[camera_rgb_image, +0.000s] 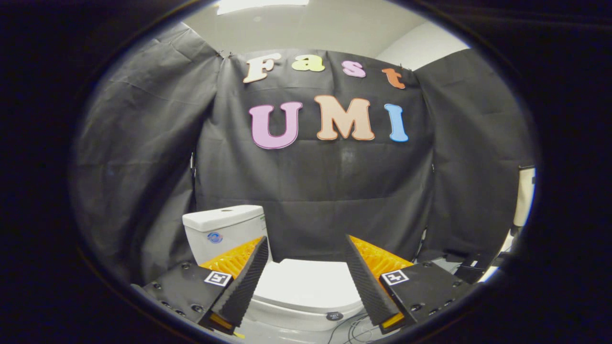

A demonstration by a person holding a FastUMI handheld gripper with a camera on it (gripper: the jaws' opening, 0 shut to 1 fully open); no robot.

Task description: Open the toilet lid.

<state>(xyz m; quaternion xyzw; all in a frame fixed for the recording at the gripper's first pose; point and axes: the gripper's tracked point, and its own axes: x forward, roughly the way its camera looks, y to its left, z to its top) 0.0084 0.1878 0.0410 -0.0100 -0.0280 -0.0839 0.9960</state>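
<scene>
Black cloth wall [334,191] behind, white cistern [224,229] beyond the left finger; toilet lid [306,286] down, and the gripper [306,246] spread wide above it, holding nothing.

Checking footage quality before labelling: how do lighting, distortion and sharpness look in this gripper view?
Gripper view: strong fisheye bending, the booth wall curves outward; lighting even, a bright ceiling light blown out above; the closed toilet lid reads pale but not glared; the open tool and tank are sharp, no motion blur.
</scene>
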